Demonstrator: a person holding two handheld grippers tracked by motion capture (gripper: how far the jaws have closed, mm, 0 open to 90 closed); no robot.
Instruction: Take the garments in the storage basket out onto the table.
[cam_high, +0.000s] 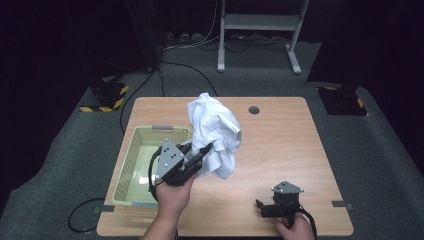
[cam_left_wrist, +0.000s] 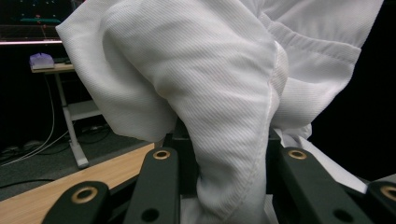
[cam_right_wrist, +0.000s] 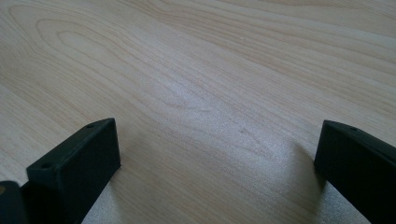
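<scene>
High view, cloth: white garment (cam_high: 215, 132) bunched and lifted above the desk (cam_high: 280, 150), just to the 3 o'clock side of the pale green basket (cam_high: 131, 165).
High view, left gripper (cam_high: 202, 152): points toward 2 o'clock, jaws clamped on the garment's lower folds.
High view, right gripper (cam_high: 260, 206): low at the desk's 5 o'clock corner, well apart from the garment, pointing toward 9 o'clock.
Left gripper view: white fabric (cam_left_wrist: 224, 107) pinched between the closed jaws, draping over them.
Right gripper view: jaws spread wide, holding nothing, bare wood (cam_right_wrist: 205, 88) between them.
</scene>
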